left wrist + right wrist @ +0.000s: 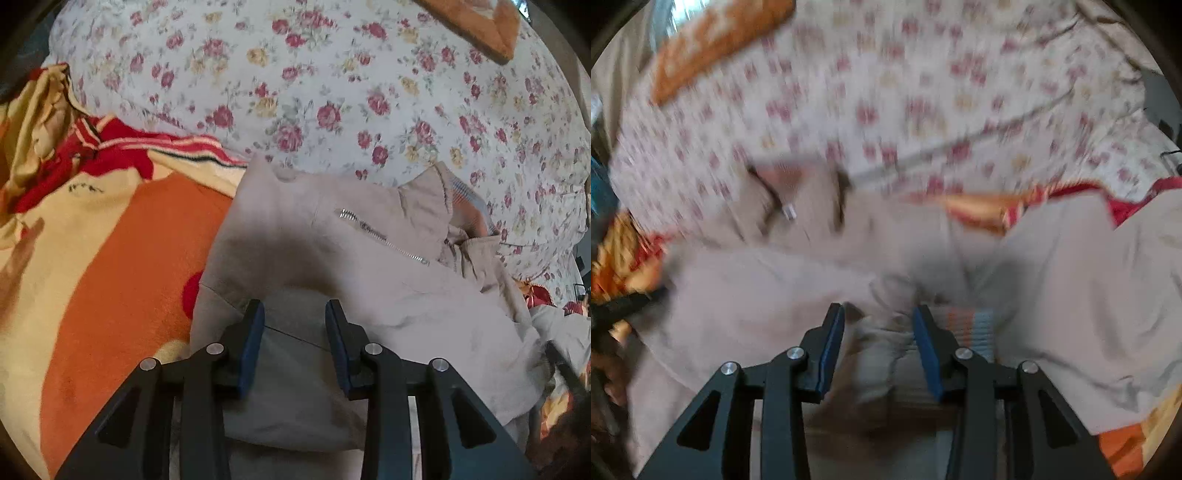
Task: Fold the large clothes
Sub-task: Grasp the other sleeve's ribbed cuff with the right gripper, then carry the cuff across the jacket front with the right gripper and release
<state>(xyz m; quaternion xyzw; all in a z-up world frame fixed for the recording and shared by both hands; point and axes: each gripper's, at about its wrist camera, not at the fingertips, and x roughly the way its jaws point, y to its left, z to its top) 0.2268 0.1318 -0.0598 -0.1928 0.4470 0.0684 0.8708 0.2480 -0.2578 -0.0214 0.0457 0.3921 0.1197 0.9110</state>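
Observation:
A beige zip jacket [332,240] lies on the bed, its collar with striped lining toward the right. My left gripper [294,314] is open, jaws apart just above the jacket's body, holding nothing. In the blurred right wrist view the same jacket [1089,295] spreads below. My right gripper [879,317] is open, with a bunched fold of jacket fabric [886,332] and striped lining lying between its fingers; whether they touch it I cannot tell.
A floral white quilt [332,74] covers the bed behind the jacket. An orange, yellow and red blanket [110,258] lies to the left. An orange pillow [491,26] sits at the far top; it also shows in the right wrist view [716,40].

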